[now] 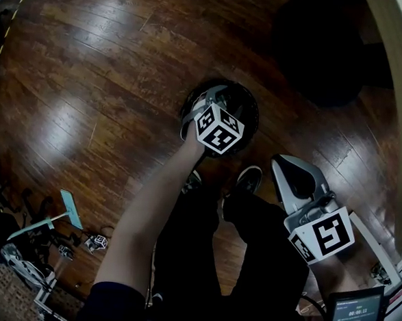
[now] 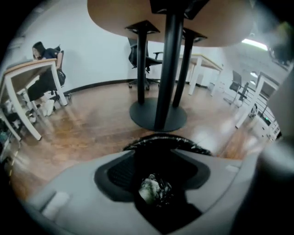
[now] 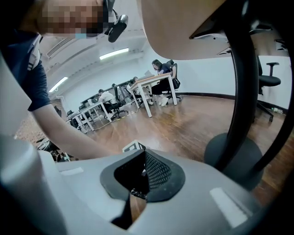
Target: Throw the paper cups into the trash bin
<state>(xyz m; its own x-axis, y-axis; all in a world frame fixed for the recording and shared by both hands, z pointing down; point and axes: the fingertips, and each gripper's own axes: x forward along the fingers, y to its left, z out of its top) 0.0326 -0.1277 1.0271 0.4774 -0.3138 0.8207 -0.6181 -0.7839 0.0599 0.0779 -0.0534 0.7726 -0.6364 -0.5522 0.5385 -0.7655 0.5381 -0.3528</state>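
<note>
The black-lined trash bin (image 1: pixel 249 103) stands on the wood floor in front of the person's feet. My left gripper (image 1: pixel 206 100) hangs right over its mouth, pointing steeply down. In the left gripper view the left gripper (image 2: pixel 161 156) is open with nothing between its pads, and the bin's rim (image 2: pixel 165 140) shows beyond the tips. A pale crumpled thing (image 2: pixel 154 189), possibly a paper cup, lies deep inside. My right gripper (image 1: pixel 287 168) is held lower right, away from the bin. In the right gripper view the right gripper (image 3: pixel 138 153) has its pads together and holds nothing.
A round black table base (image 2: pixel 158 114) with a dark column (image 3: pixel 243 92) stands just behind the bin. The person's shoes (image 1: pixel 249 179) are beside the bin. A small screen (image 1: pixel 355 315) sits lower right, cables and gear (image 1: pixel 44 238) lower left. Desks and chairs stand farther off.
</note>
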